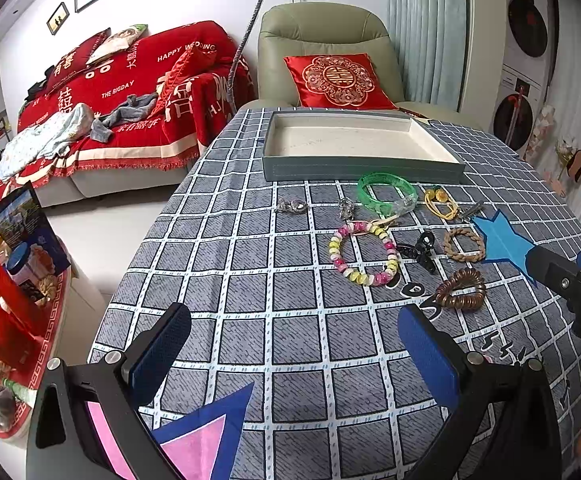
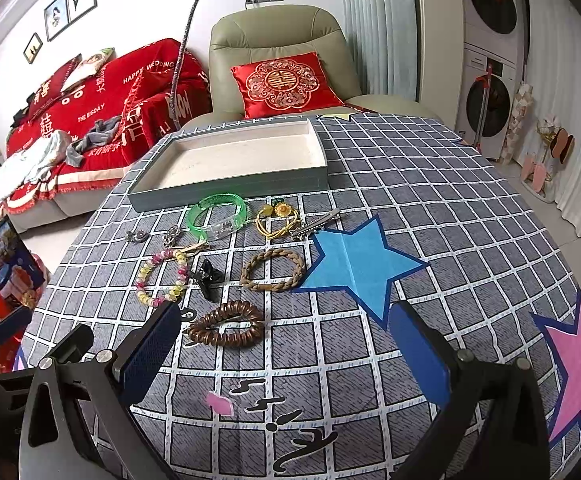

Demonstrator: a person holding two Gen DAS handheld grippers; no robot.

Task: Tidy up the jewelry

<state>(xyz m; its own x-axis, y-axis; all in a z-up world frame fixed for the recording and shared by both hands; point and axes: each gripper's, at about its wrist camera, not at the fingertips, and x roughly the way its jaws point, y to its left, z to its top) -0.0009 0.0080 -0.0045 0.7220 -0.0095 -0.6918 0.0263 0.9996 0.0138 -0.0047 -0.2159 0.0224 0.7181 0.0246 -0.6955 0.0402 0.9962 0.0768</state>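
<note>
Grey checked cloth point(image 1: 290, 256) with white grid lines covers the table, and near its far edge sits a shallow grey tray point(image 1: 364, 168) with a pale lining, nothing in it; all the jewelry lies on the cloth in a loose cluster just in front of the tray's near wall. Closest to the tray is a translucent green bangle point(image 1: 386, 194), with a yellow cord tie bearing a small flower point(image 1: 440, 200) to its right and a silver clip point(image 2: 316, 222) just beyond that; two small silvery pieces point(image 1: 292, 206) lie to the bangle's left, too small to identify. Nearer the cameras rests a pink, yellow and white bead bracelet point(image 1: 364, 252), a black claw clip point(image 1: 420, 250) touching its right side, then a tan braided bracelet point(image 1: 464, 244) beside a blue star point(image 2: 360, 264) printed on the cloth; a brown coiled bracelet point(image 2: 226, 324) lies nearest of all. The left gripper point(image 1: 294, 356) hangs above bare cloth, well short of the cluster, its blue-padded fingers point(image 1: 162, 344) spread wide and gripping nothing; the right gripper point(image 2: 286, 350) is likewise splayed and unladen, its left finger just beside the brown coiled bracelet without clearly touching it; a red-draped sofa point(image 1: 130, 92) and a green armchair point(image 2: 278, 40) with a red cushion point(image 2: 286, 84) stand behind the table.
</note>
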